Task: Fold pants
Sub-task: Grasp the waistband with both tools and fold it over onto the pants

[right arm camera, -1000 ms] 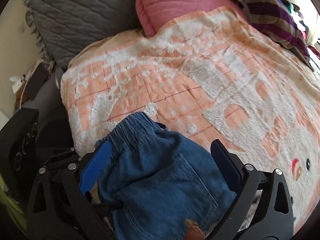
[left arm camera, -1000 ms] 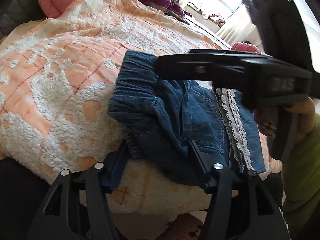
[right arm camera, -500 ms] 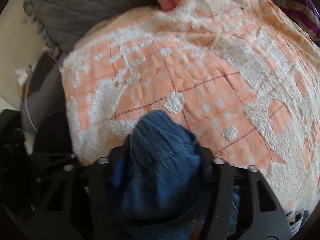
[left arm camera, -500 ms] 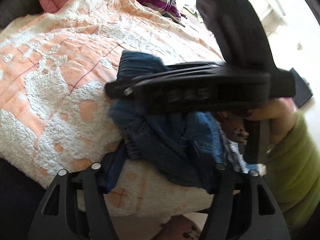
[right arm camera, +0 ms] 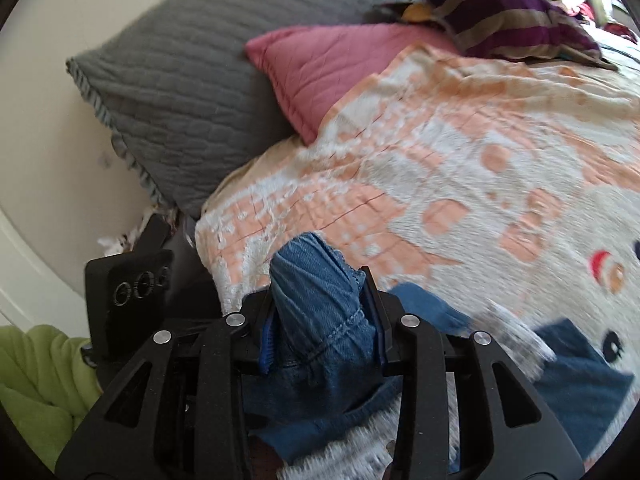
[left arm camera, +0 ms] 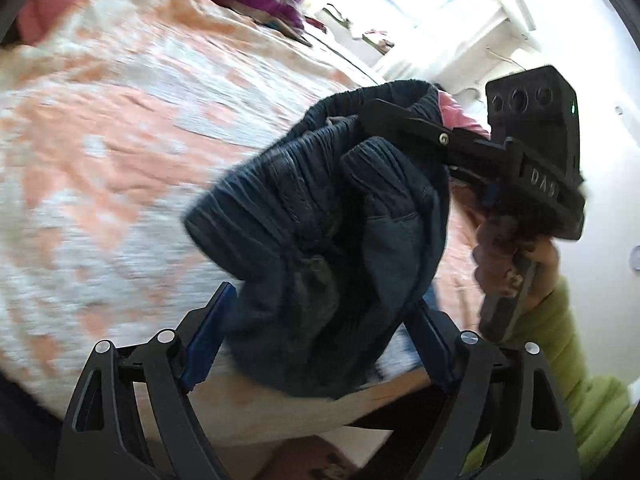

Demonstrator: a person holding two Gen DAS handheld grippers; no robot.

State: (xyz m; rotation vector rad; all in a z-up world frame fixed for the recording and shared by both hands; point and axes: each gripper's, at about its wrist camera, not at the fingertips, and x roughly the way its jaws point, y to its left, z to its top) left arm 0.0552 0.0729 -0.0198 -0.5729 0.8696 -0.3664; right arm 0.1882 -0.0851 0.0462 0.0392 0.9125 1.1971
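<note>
The dark blue denim pants (left arm camera: 320, 200) hang bunched above the orange and white blanket (left arm camera: 120, 140). My right gripper (right arm camera: 320, 292) has its blue pads pressed on the gathered elastic waistband (right arm camera: 312, 272), and its jaws are still closing. In the left wrist view the right gripper (left arm camera: 400, 120) holds the waistband up at the top right, with a hand (left arm camera: 516, 264) on its grip. My left gripper (left arm camera: 320, 300) is open and its jaws are still opening. The lower bunch of denim hangs loosely between its fingers, and the pads do not squeeze it.
A grey quilted pillow (right arm camera: 180, 80), a pink pillow (right arm camera: 320, 68) and a purple striped cloth (right arm camera: 500, 20) lie at the bed's far side. The bed's edge runs below the left gripper. A green sleeve (left arm camera: 560, 360) is at the lower right.
My right gripper went from wide open to shut on the waistband and carried it up off the blanket. The left jaws widened, and the pants went from lying flat to hanging bunched.
</note>
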